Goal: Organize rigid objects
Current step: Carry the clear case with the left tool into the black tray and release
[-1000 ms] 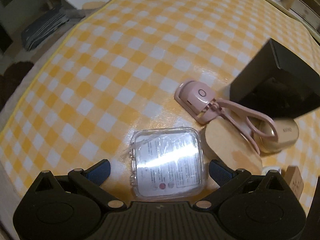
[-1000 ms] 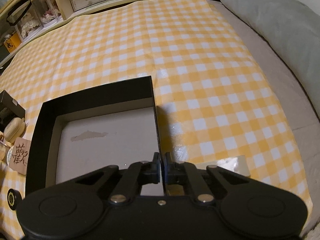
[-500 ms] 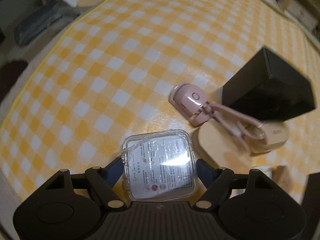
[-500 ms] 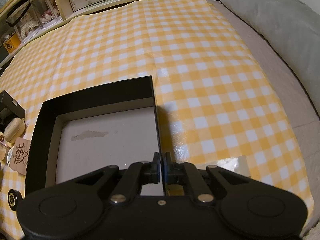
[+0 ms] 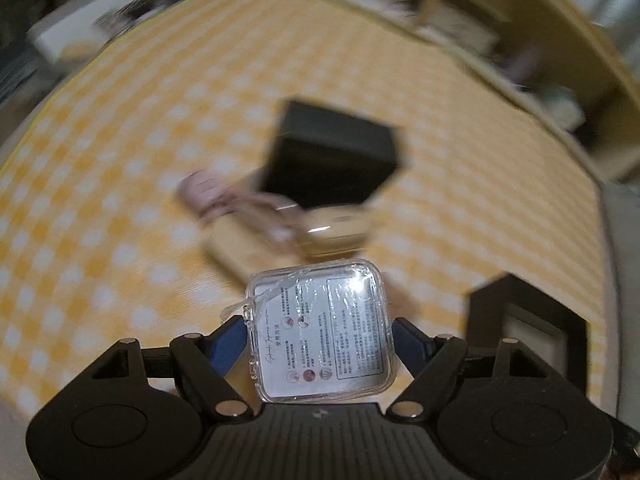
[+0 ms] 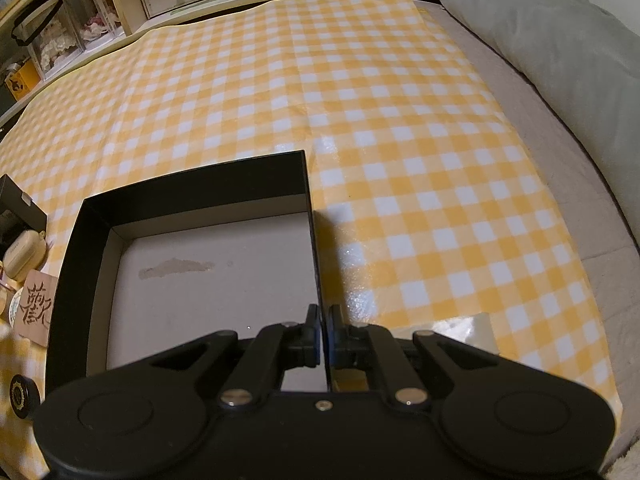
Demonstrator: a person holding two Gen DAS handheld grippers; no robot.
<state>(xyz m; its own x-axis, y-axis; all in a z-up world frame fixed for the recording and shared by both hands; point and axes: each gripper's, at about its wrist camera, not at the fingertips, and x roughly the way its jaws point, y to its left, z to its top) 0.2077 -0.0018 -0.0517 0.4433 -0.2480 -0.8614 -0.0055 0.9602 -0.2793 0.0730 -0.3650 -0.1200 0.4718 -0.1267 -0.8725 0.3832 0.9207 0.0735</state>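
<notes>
While motion blur smears the left wrist view, the left gripper (image 5: 320, 334) stays sharp, clenched on a clear plastic case (image 5: 322, 330) held above the yellow checked cloth (image 5: 120, 160). At twelve o'clock sit a blurred small black box (image 5: 334, 160) and pink eyelash curler (image 5: 224, 196). The right gripper (image 6: 324, 334) pinches the right wall of an open black box (image 6: 192, 208), its near edge hidden.

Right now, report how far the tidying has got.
Nothing is packed yet: the open black cardboard tray shows only its bare grey floor. In hand: the left gripper holds the clear square plastic case in the air, while the right gripper pinches the tray's right wall. Left: the pink eyelash curler, cream earbud case and wooden tag.
</notes>
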